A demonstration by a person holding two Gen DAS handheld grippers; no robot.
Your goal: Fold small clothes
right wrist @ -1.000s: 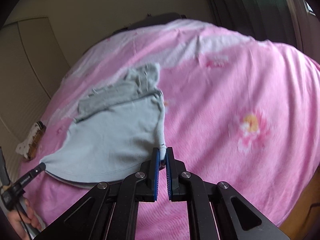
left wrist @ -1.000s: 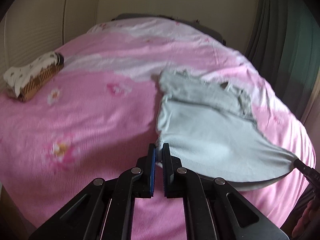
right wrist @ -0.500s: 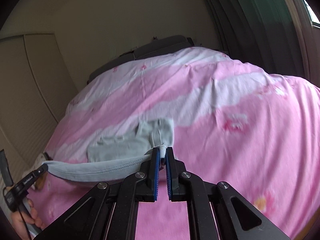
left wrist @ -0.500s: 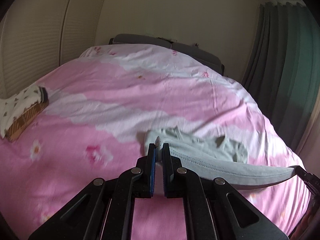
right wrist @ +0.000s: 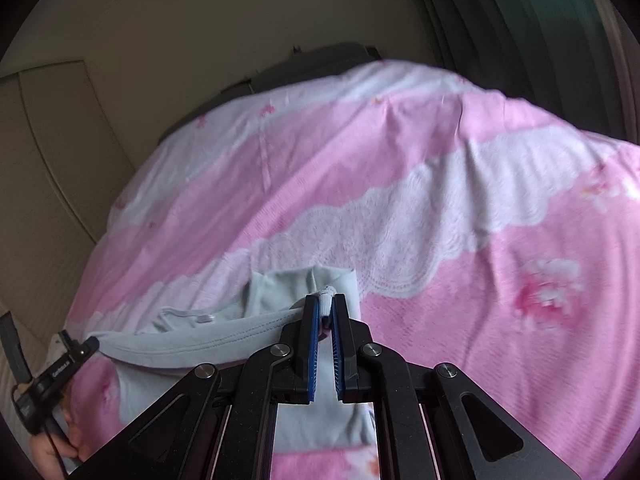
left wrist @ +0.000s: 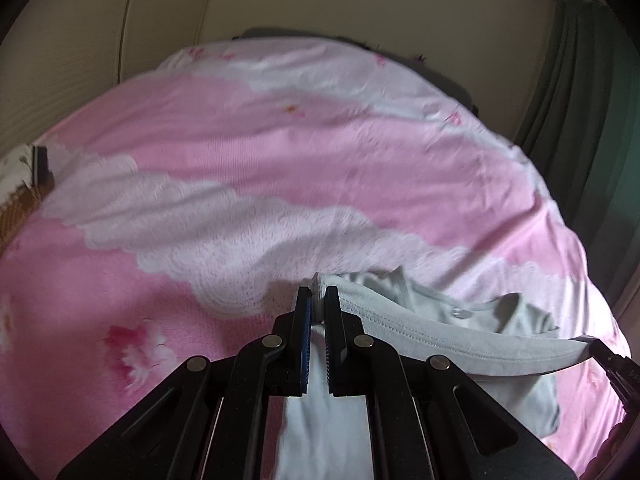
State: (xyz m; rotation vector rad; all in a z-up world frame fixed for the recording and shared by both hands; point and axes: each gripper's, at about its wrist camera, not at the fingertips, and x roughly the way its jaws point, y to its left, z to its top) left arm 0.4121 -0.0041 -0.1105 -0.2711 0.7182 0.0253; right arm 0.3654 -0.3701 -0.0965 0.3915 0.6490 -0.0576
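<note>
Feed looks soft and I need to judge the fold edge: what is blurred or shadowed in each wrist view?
Left wrist: bedspread smeared by motion, shirt hem stitching sharp, dim room. Right wrist: flower print blurred, hem crisp, fisheye bends the bed edge.

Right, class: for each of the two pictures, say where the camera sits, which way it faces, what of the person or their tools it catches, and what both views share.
Left wrist: on the left gripper, facing forward and down over the pink bedspread; its fingers pinch the grey garment; right gripper at the edge.
Right wrist: on the right gripper, same heading; shows left gripper and a hand.
Shared: garment hem, bedspread, curtain.
</note>
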